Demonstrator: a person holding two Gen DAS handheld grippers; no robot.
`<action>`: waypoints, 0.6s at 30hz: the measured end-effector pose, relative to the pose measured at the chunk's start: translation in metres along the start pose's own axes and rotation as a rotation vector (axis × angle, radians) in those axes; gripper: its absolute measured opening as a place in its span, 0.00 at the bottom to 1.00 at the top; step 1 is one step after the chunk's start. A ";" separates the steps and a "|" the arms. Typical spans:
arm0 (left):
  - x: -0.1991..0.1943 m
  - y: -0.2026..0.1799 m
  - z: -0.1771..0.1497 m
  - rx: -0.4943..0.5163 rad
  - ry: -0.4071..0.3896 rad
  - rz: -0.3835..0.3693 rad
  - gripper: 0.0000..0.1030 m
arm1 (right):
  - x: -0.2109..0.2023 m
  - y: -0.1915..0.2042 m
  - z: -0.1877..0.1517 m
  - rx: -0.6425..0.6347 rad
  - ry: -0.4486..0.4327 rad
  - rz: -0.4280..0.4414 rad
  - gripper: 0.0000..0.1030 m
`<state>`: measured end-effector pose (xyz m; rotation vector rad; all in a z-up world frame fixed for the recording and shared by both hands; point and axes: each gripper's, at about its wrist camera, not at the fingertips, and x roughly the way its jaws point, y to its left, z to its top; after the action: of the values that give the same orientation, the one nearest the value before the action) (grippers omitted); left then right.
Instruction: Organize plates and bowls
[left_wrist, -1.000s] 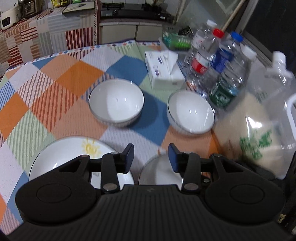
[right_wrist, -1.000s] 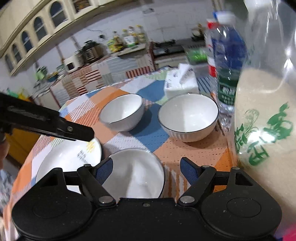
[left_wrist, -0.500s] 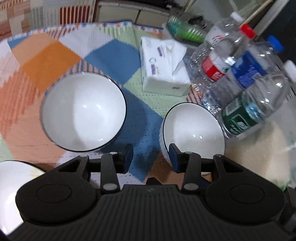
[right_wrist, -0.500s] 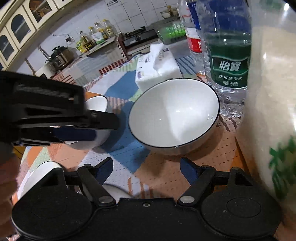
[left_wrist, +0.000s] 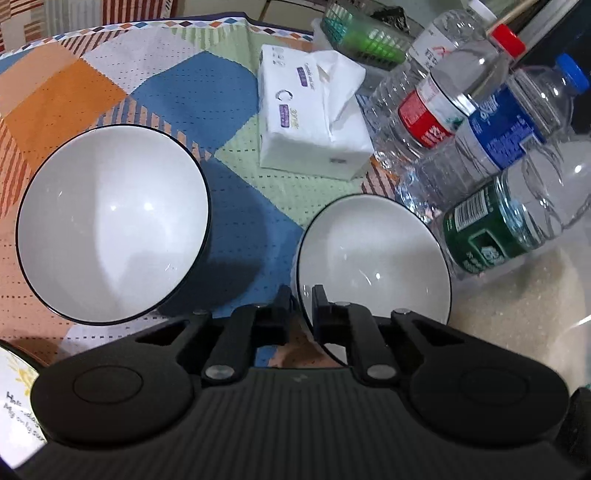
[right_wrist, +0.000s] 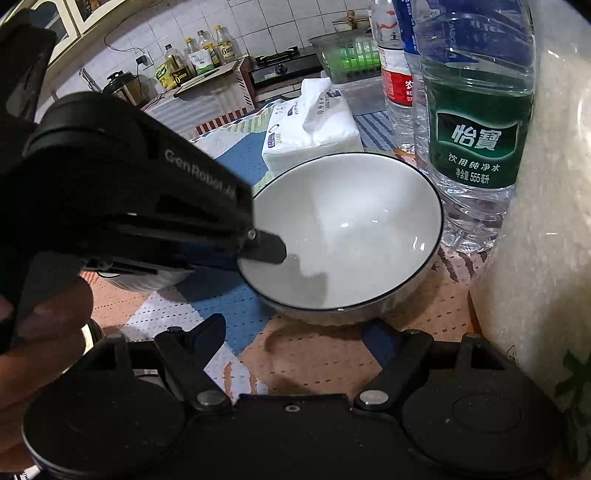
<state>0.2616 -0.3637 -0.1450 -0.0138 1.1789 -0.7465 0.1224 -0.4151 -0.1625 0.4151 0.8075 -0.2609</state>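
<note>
Writing legible: green bottle label (right_wrist: 476, 147) reads "怡寶", "饮用纯净水", "555" below. The side of the left gripper (left_wrist: 300, 295) reads "GenRobot" in the right wrist view. Tissue pack (left_wrist: 314, 118) carries small purple print, unreadable. Plate (left_wrist: 14, 398) at lower left edge has a yellow sun drawing and handwriting-style text, not legible.

Counts: two white bowls with dark rims; four water bottles, with red (left_wrist: 428, 114), blue (left_wrist: 506, 129), green and white labels; one tissue pack; one plate partly in view.

Left gripper: fingers pressed together on the near-left rim of the right bowl (left_wrist: 373, 258), one finger inside, one outside. That bowl sits on the patchwork tablecloth (left_wrist: 236, 85), just beside the green-label bottle. Left bowl (left_wrist: 110, 225) stands apart, untouched.

Right gripper (right_wrist: 291, 339): fingers spread wide, nothing between them, just short of the same bowl.
</note>
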 end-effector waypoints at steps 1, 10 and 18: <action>0.000 -0.001 -0.001 0.011 0.005 0.007 0.10 | 0.000 0.001 0.000 -0.006 -0.001 -0.007 0.82; -0.016 0.017 0.000 -0.030 0.024 0.011 0.10 | 0.004 0.010 0.001 -0.111 0.001 -0.081 0.80; -0.047 0.016 0.000 -0.009 0.045 -0.009 0.11 | -0.012 0.028 -0.001 -0.303 -0.084 -0.131 0.82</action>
<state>0.2618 -0.3261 -0.1120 -0.0095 1.2257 -0.7526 0.1240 -0.3890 -0.1474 0.0656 0.7781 -0.2710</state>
